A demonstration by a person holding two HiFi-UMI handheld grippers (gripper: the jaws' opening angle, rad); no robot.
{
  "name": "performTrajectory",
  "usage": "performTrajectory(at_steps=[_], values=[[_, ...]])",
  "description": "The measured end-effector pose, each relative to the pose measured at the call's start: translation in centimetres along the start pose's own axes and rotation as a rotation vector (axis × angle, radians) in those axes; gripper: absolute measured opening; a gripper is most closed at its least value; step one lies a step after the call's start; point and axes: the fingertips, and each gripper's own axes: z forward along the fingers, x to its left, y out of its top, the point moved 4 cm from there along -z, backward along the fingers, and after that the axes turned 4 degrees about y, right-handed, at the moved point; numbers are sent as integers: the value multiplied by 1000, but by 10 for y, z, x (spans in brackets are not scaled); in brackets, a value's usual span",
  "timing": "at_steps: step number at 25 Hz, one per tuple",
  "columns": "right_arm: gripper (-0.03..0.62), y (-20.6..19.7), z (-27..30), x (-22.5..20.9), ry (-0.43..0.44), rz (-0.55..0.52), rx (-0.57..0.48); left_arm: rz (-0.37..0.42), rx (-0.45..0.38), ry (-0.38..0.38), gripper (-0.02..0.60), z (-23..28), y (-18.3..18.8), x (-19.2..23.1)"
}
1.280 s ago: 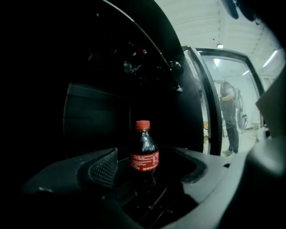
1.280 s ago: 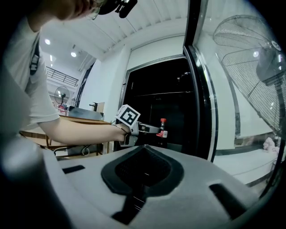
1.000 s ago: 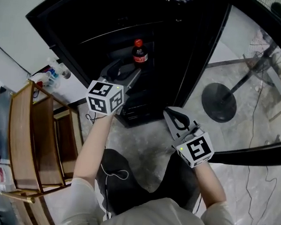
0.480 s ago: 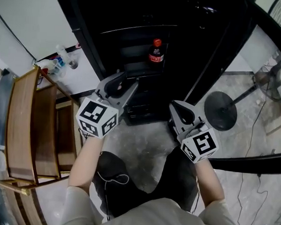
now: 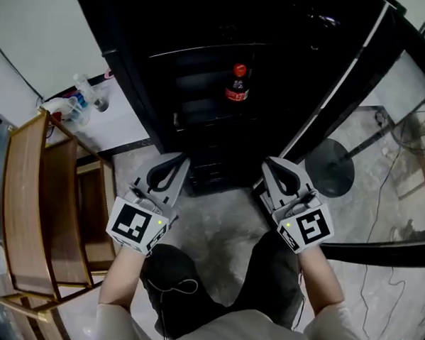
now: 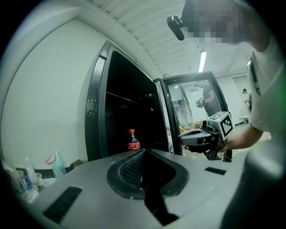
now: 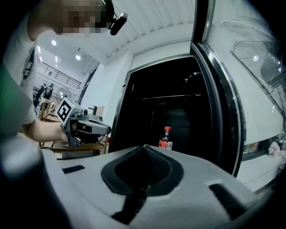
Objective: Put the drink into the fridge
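The fridge point(image 5: 135, 90) interior is too dark to make out, the drink point(image 5: 236, 85) label unreadable.

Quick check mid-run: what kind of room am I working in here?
Likely a workshop or lab corner, not a home kitchen: bare concrete floor, a black glass-door fridge, a pedestal fan stand.

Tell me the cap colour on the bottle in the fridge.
Red cap; the head view shows it best.
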Motion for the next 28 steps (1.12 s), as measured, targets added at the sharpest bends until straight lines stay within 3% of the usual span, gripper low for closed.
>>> performTrajectory(at_steps=[4, 8, 16, 23, 28], values=[[-2, 30, 4, -10, -12, 10, -25, 7, -14, -95, 8, 4, 12, -9], [-2, 79, -7, -9, 17, 76, -5, -38, 36, -116, 8, -1, 54, -16], [-2, 195, -52, -8, 15, 161, 90, -130, 56, -102, 6, -41, 189, -19], [-2, 313, -94, -7, 31, 161, 134, -108, 66, -62, 6, -79, 307, -39], [-2, 368, -146, -18, -10, 388, 194, -112, 46, -22, 6, -104, 389, -78]])
